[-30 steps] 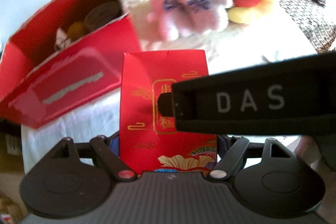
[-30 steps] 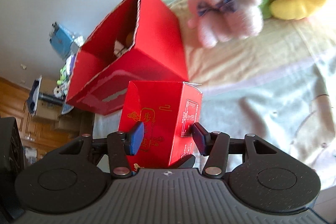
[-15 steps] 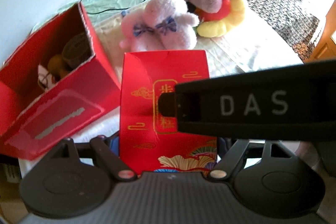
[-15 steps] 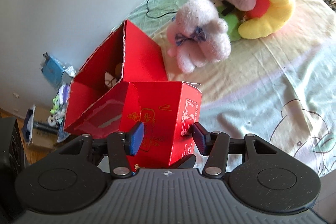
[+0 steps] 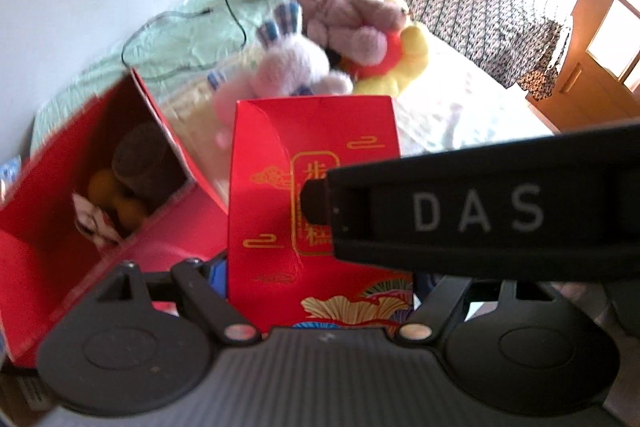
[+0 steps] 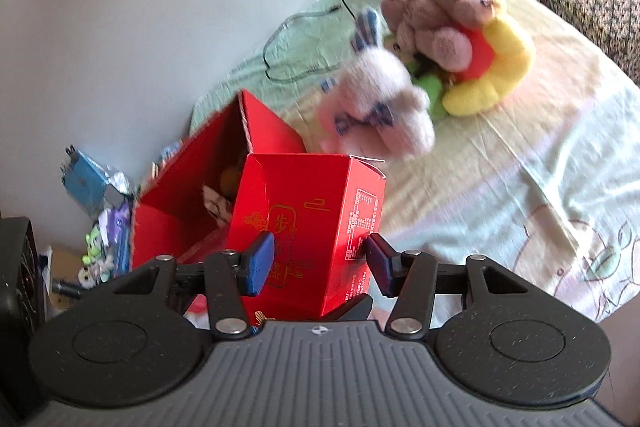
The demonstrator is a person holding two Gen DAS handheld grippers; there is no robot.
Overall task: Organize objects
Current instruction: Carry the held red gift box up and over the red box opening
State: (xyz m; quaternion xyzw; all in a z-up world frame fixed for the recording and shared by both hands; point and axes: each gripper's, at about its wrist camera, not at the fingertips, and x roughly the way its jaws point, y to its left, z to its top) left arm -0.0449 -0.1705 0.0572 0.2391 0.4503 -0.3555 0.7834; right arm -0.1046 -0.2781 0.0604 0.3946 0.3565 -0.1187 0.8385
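Boxes: two red, small carton (image 6: 308, 227) pinched by both grippers, left (image 5: 316, 275) and right (image 6: 318, 261) | big open box (image 5: 80, 195) beside | plush toys (image 6: 432, 67): about three, heaped.

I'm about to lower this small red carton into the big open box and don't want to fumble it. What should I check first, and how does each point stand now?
1. Right tool on the small red carton: pads sit on both sides; ok.
2. Left tool on the same carton: fingers mostly hidden behind it; cannot tell.
3. Big red box open at the top: ok.
4. Room inside: a dark roll and orange items already lie there; cannot tell.
5. Plush toys outside the box, apart from the carton: ok.
6. Picture sharpness: blurred, things are moving; not ok.
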